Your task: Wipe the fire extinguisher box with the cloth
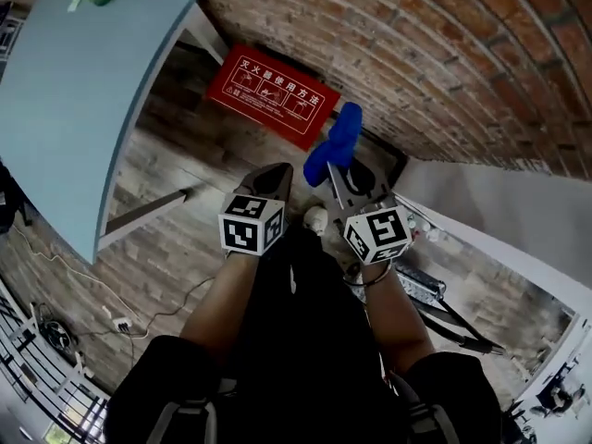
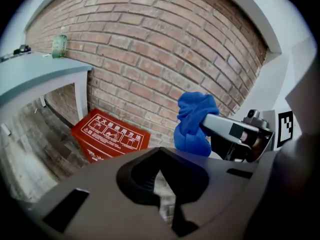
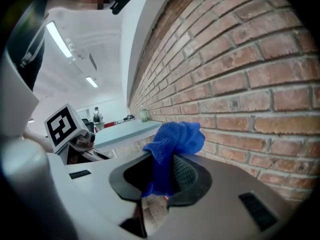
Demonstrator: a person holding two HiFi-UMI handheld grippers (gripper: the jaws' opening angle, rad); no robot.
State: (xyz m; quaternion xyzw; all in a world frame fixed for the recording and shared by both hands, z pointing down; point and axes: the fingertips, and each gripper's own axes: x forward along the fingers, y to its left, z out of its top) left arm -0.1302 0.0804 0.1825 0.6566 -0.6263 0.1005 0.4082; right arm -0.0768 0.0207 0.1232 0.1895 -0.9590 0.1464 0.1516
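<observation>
Red box [image 1: 273, 95] with white print on floor [image 1: 176, 169], against brick wall [image 1: 416, 54], just beside table [image 1: 74, 100]. Blue cloth [image 1: 335, 141] bunched, clamped in right gripper [image 3: 162, 176], in air near box and to its right, clear of it. Left gripper [image 2: 160, 184] closed tight on nothing, alongside right one.

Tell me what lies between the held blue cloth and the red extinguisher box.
Nothing: the left gripper view shows only brick wall between the cloth and the box.
</observation>
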